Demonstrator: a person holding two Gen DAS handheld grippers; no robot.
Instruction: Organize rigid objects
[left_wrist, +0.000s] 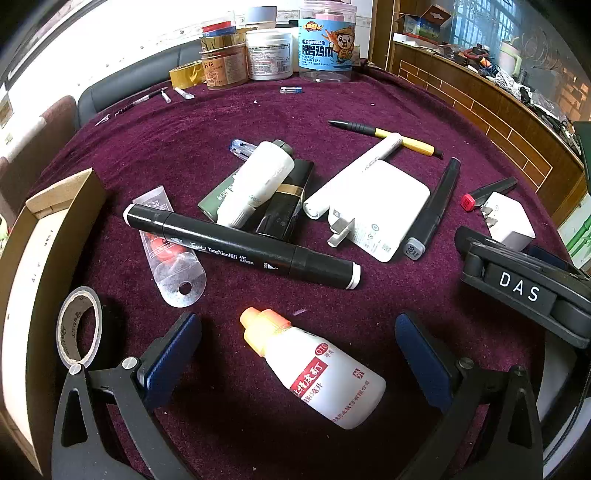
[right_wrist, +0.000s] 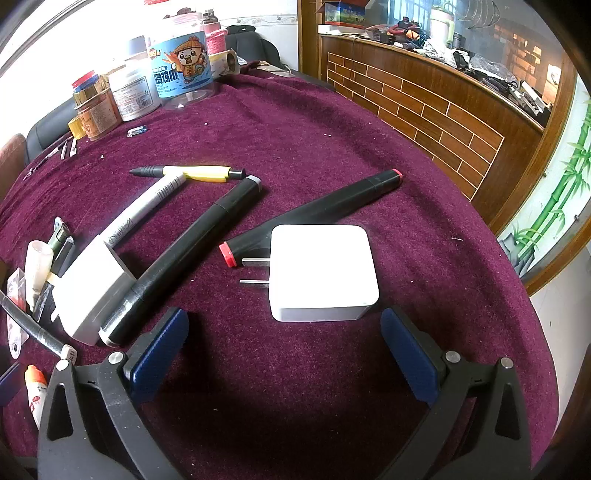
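While both claws stand wide and empty, approach step judged in hand — nothing gripped yet. Far left: cardboard box (left_wrist: 55, 236), open, at cloth edge. Left gripper (left_wrist: 297, 354) straddling white bottle (left_wrist: 317, 373), orange cap, lying flat between the pads, apart from both. Beyond it, black art marker (left_wrist: 240, 247) among clutter. Right gripper (right_wrist: 284, 350) facing small white charger (right_wrist: 321, 273), prongs leftward, just ahead of the fingertips. Next move likely calls for lowering and closing — squarely across bottle body, charger flanks.
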